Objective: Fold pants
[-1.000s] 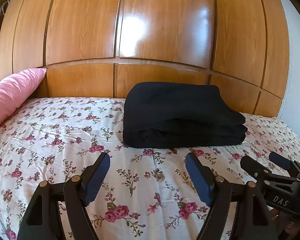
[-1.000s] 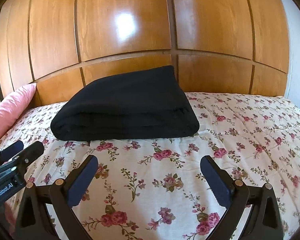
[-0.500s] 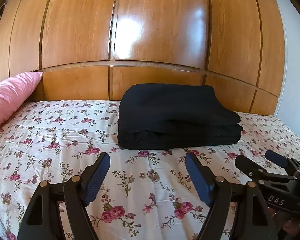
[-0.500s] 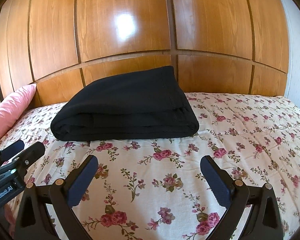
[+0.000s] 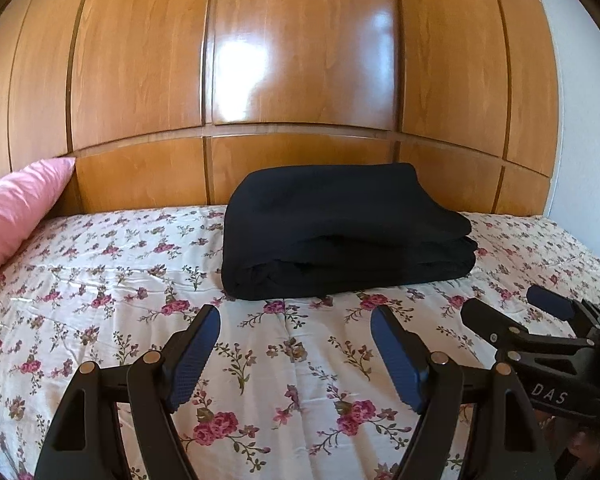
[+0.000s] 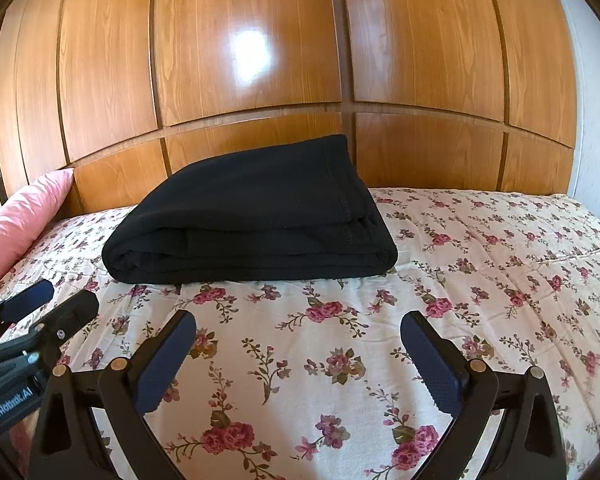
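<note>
Pants [image 5: 340, 228]: black, folded into a thick stack of layers, lying on the bed near the headboard, folded edges facing the cameras.
Bed [image 5: 100, 280]: covered by a white sheet with pink roses, lightly creased.
Left gripper [image 5: 296, 344]: jaws wide apart, nothing between them — held low over the sheet, short of the pants and not touching them.
Right gripper [image 6: 298, 354]: jaws spread wide as well, empty, above the sheet in front of the pants.
Pillow [image 6: 16, 220]: pink, propped at the left end of the bed against the wood.
Headboard [image 6: 240, 60]: glossy brown wooden panels behind the pants, bright glare on the upper part.
Wall [image 5: 588, 140]: pale — visible at the far right edge.
</note>
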A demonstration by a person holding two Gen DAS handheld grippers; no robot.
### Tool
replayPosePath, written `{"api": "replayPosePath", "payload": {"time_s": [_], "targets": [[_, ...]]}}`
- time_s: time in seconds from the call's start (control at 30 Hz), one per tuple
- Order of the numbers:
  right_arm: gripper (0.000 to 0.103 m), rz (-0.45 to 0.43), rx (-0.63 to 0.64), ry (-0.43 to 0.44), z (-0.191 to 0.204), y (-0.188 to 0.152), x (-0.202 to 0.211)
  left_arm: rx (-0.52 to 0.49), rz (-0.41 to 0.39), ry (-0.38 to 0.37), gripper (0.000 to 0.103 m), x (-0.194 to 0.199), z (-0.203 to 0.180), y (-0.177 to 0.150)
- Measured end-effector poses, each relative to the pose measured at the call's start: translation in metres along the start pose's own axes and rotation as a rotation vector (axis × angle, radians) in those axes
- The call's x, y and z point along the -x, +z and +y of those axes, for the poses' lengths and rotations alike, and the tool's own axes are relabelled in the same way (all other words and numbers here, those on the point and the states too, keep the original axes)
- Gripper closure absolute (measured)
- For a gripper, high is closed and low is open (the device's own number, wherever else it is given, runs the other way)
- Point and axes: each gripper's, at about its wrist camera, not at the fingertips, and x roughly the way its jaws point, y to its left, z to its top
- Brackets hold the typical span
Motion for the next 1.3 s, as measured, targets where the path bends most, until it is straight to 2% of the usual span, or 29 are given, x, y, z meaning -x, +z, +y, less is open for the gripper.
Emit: {"api": "replayPosePath", "payload": {"time_s": [0.13,0.2,1.3], "targets": [[0.0,-0.001,-0.001,0.001,-0.0004,0.0003,0.0001,0.004,0.006,-0.01,0.024,-0.0012,0.0011,-0.0001],[0.0,-0.001,-0.002,0.0,-0.0003,0.0002,0.0003,0.017,0.008,-0.019,0.028,-0.0018,0.0039,-0.0001],[0.0,0.013,-0.026,-0.002,-0.0025,-0.0004,-0.0026,0.048,0.038,-0.013,0.028,-0.0074,0.0062,-0.0011]]}}
